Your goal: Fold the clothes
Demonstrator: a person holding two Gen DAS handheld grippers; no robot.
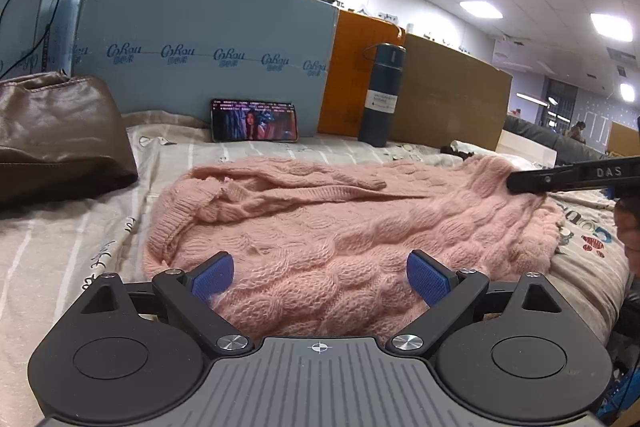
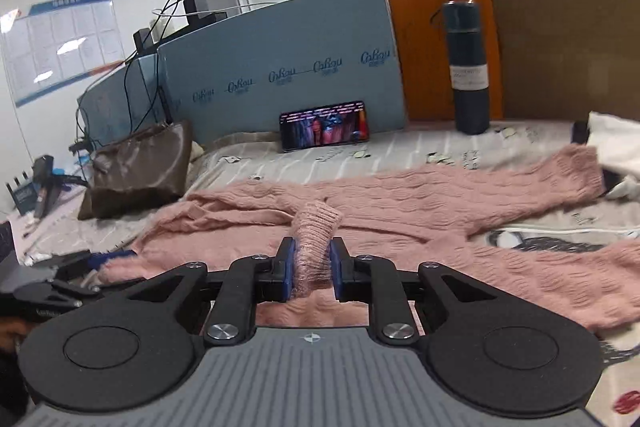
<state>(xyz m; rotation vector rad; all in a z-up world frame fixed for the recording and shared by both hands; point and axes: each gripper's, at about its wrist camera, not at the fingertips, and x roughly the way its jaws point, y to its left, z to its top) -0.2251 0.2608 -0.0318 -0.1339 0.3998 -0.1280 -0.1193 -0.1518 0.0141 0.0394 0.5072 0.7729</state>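
Observation:
A pink cable-knit sweater (image 1: 320, 219) lies spread on the bed sheet (image 1: 60, 251), one sleeve folded across its top. My left gripper (image 1: 320, 273) is open, its blue pads low over the sweater's near edge, holding nothing. My right gripper (image 2: 313, 263) is shut on a ribbed cuff or hem (image 2: 316, 231) of the sweater (image 2: 400, 203) and lifts it off the body; a sleeve (image 2: 520, 179) stretches to the right. The right gripper's black finger (image 1: 568, 179) enters the left wrist view at the sweater's right side.
A brown leather bag (image 1: 56, 139) sits at the left. A phone (image 1: 254, 121) with a lit screen leans on a blue foam board (image 1: 208, 55). A dark bottle (image 1: 382, 95) stands before cardboard panels (image 1: 448, 99). White cloth (image 2: 616, 139) lies far right.

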